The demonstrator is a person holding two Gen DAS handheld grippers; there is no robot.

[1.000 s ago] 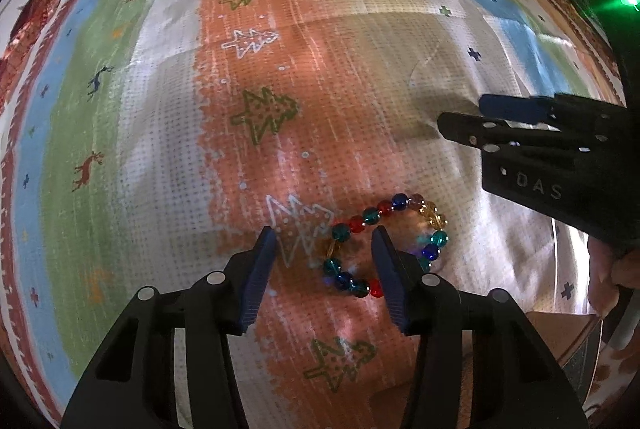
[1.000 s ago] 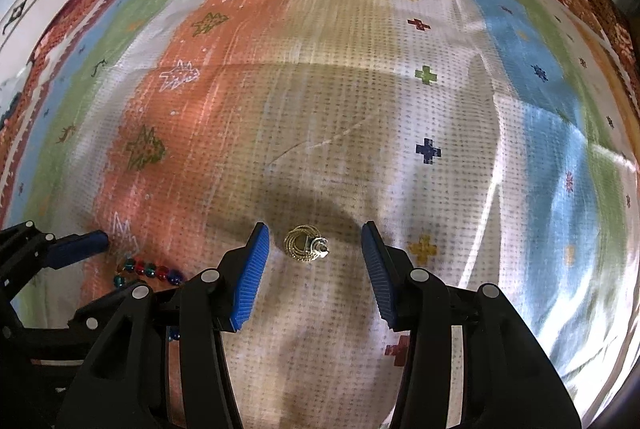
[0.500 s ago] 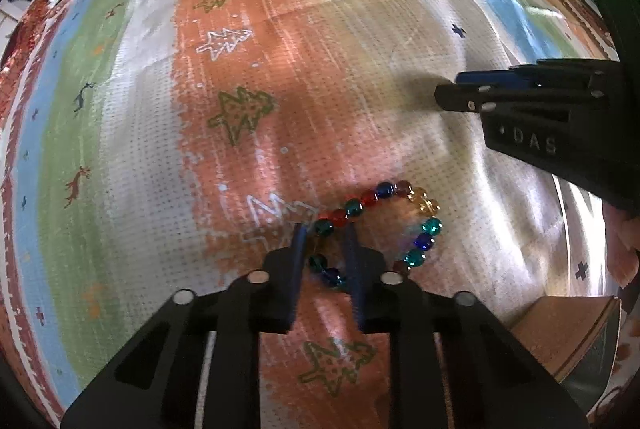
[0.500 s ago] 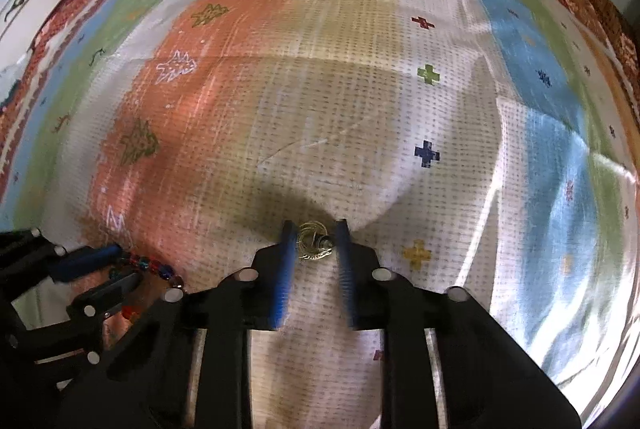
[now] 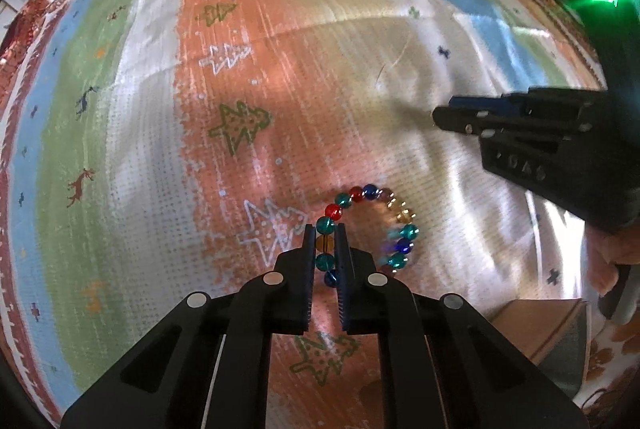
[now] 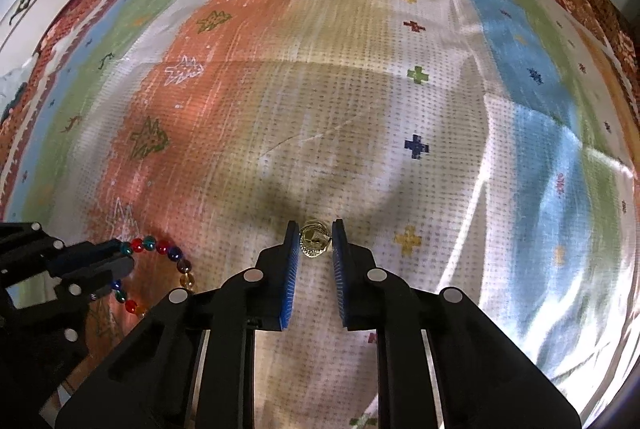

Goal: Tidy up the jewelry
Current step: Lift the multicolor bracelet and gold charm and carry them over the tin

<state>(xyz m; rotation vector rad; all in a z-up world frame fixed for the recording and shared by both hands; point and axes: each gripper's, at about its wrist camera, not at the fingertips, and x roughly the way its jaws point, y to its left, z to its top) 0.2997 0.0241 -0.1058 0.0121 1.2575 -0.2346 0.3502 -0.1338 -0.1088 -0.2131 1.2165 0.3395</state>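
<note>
**Gripping two pieces of jewelry at once**

Pinching from both sides, the left gripper (image 5: 325, 231) has its jaws nearly shut on the near-left part of a bracelet (image 5: 402, 231) of red, teal, blue and amber beads; an amber bead sits squeezed between the ribbed pads. The rest of the loop hangs out to the right of the jaws, over the orange band of a striped cloth (image 5: 120, 149) patterned with little trees and deer.

Off to the right, the right gripper (image 6: 316, 239) has its blue-padded jaws drawn in close on a small gold piece (image 6: 314, 244), coiled and shiny, which sits right at the fingertips above the pale dotted middle of the cloth. Whether it is a ring or an earring I cannot tell.

The two grippers are near each other, side by side, each visible in the other's view. A brown box (image 5: 540, 333) corner shows at the cloth's near right edge.
</note>
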